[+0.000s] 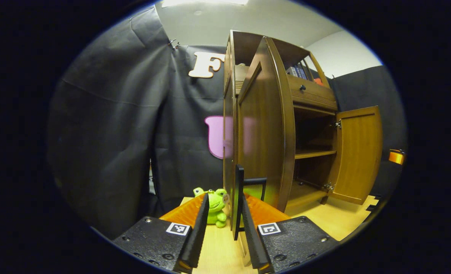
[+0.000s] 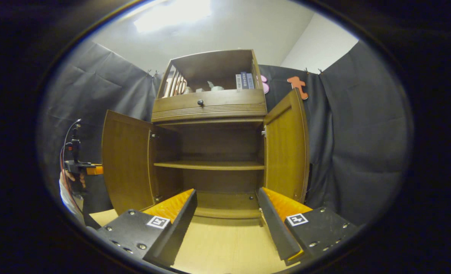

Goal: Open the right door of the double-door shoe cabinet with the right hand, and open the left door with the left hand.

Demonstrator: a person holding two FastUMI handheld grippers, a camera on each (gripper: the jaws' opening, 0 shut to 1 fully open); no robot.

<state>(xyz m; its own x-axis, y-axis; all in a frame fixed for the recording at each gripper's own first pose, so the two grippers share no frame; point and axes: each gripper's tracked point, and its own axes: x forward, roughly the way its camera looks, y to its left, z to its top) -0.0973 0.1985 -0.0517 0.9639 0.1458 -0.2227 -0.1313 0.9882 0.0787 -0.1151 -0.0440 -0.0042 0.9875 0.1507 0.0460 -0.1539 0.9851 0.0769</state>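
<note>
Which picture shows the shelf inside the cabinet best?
The right gripper view: it looks straight into the open cabinet, so the whole shelf shows between both doors. The left gripper view catches just the shelf's right part, past the left door.

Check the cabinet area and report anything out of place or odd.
Nothing damaged or spilled. Both cabinet doors, the left door and the right door, stand open. One odd item: a green plush frog sits beside the cabinet, just beyond the left tongs.

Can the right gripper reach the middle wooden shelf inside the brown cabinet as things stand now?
Probably yes: both brown wooden doors, left and right, stand open, and the right gripper faces the bare middle wooden shelf with open jaws.
</note>
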